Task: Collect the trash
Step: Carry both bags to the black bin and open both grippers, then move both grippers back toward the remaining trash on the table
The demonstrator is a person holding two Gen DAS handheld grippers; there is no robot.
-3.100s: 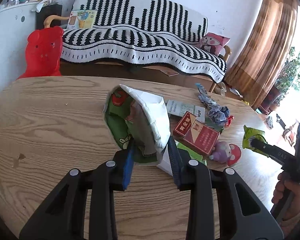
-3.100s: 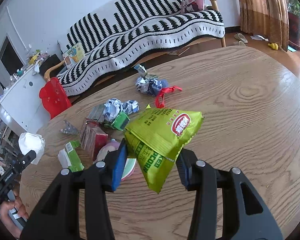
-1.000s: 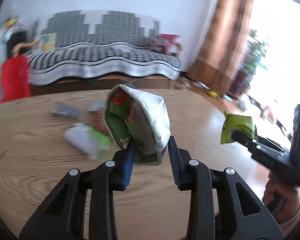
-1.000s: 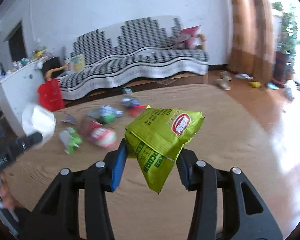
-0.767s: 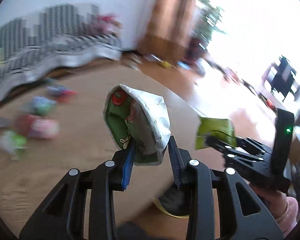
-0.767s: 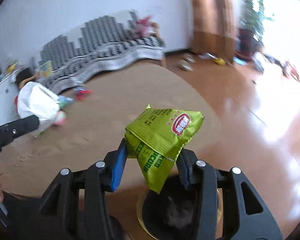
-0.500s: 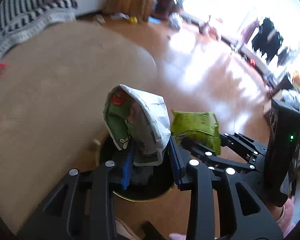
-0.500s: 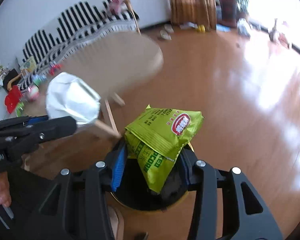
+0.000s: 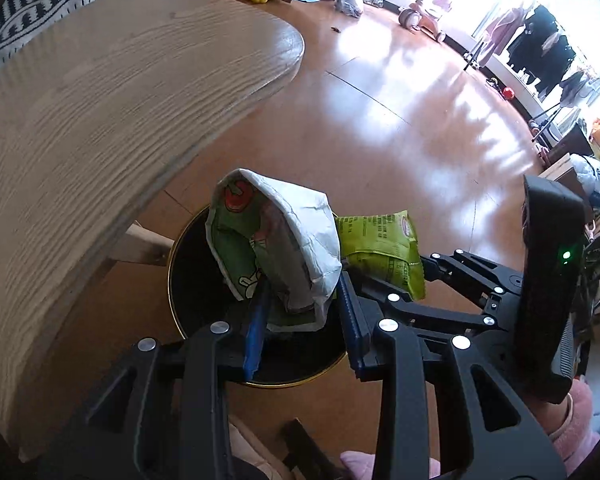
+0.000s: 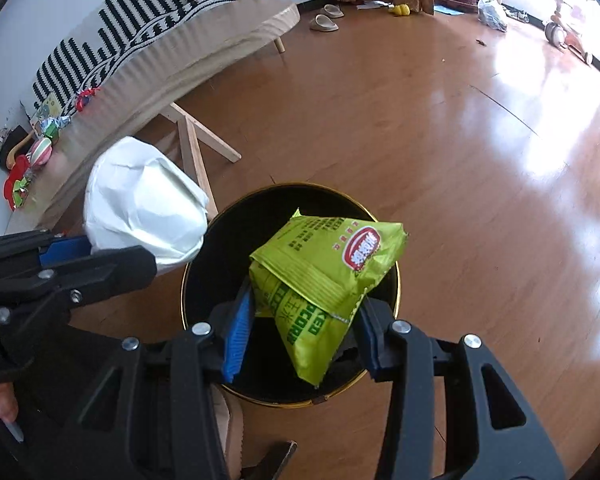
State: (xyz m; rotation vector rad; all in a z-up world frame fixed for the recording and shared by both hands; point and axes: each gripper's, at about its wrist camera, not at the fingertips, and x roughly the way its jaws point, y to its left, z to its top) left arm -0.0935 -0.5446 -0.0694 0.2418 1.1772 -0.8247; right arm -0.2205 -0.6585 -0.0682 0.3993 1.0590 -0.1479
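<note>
Two handheld grippers hang side by side over a round black trash bin with a gold rim, which stands on a glossy wooden floor just beside a pale wooden table.

The left gripper points steeply down, and its blue-padded fingers pinch a crumpled white wrapper with a green printed inside. The wrapper sits above the bin's opening, towards its left side. In the right wrist view the same wrapper shows as a white bulge over the bin's left rim.

The right gripper also points steeply down. Its blue pads are pressed against a lime-green snack bag with a red and white logo, and the bag hangs over the middle of the bin's dark opening. In the left wrist view this green bag sits just right of the white wrapper, nearly touching it.

A hand in a pink fuzzy sleeve holds the right tool at the near right. At the far left of the right wrist view, more litter lies on the tabletop. A black-and-white striped sofa cover lies beyond the table. A child's tricycle stands far off by the bright window.
</note>
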